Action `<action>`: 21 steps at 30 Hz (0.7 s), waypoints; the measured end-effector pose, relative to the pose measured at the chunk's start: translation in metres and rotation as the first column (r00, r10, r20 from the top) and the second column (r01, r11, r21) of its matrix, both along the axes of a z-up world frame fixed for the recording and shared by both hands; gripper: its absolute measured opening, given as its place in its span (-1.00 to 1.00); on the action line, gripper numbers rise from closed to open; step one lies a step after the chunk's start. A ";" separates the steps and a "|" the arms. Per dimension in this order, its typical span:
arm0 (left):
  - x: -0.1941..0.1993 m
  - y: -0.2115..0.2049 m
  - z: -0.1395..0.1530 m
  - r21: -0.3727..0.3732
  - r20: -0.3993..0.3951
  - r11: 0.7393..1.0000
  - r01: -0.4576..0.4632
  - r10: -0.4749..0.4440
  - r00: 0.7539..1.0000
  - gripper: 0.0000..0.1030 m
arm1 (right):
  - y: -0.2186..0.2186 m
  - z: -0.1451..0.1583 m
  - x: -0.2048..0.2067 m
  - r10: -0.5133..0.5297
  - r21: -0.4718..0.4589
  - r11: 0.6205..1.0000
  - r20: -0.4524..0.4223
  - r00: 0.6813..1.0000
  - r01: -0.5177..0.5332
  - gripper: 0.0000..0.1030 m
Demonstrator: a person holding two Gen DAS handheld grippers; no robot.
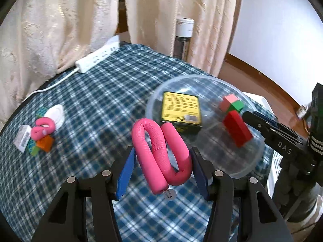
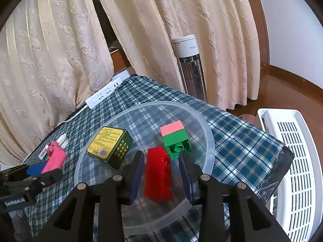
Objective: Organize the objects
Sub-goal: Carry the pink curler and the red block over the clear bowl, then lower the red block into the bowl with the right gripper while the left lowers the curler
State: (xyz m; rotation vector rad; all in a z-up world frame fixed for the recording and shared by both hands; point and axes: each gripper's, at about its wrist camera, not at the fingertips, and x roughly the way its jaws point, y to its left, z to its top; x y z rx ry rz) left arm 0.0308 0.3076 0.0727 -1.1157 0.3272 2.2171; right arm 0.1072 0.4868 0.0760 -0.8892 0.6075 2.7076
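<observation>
The left gripper [image 1: 161,161] is clamped on a bent pink foam roller [image 1: 159,153], its blue pads pressed to both sides, just short of the rim of the clear round plastic bowl [image 1: 256,151] on the blue plaid tablecloth [image 1: 97,100]. The right gripper [image 2: 160,173] hangs inside the bowl with its jaws spread, a red studded toy brick [image 2: 158,175] lying between them, untouched. "DAS" is printed on the right gripper's body in the left wrist view; "GenRobot.AI" shows on the left one in the right wrist view. Also in the bowl are a dark green box with a yellow printed label [image 1: 181,111], its small text unreadable, and a pink-and-green stacked toy block [image 2: 175,139]. A second pink roller [image 1: 42,128] lies among small items at the cloth's far left. A white power strip [image 1: 97,57] sits by the cream curtains [image 1: 50,24].
</observation>
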 end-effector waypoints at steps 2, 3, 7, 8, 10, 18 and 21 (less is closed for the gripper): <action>0.002 0.007 -0.001 -0.006 0.004 1.000 0.011 -0.011 1.000 0.09 | 0.001 0.000 0.001 0.002 -0.003 1.000 -0.005 1.000 -0.002 -0.23; 0.002 0.010 -0.002 -0.010 0.006 1.000 0.015 -0.015 1.000 0.08 | 0.002 0.001 0.001 0.002 -0.005 1.000 -0.007 1.000 -0.002 -0.23; 0.004 0.020 -0.005 -0.021 0.017 0.999 0.037 -0.036 0.999 0.09 | 0.004 0.000 0.002 0.006 -0.013 1.000 -0.015 1.000 -0.006 -0.23; 0.005 0.024 -0.006 -0.025 0.020 0.999 0.043 -0.043 0.999 0.09 | 0.004 0.000 0.002 0.008 -0.016 1.000 -0.016 1.000 -0.008 -0.22; 0.005 0.028 -0.008 -0.030 0.023 0.998 0.051 -0.050 0.998 0.09 | 0.005 0.000 0.002 0.010 -0.022 1.000 -0.018 1.000 -0.011 -0.22; -0.005 0.041 -0.017 -0.063 0.018 0.998 0.027 -0.026 1.000 0.09 | 0.008 -0.001 0.005 0.012 -0.035 0.999 -0.029 0.999 -0.013 -0.22; -0.013 0.043 -0.018 -0.068 0.012 0.998 0.013 -0.012 1.000 0.09 | 0.009 -0.002 0.005 0.013 -0.037 0.999 -0.028 1.000 -0.014 -0.22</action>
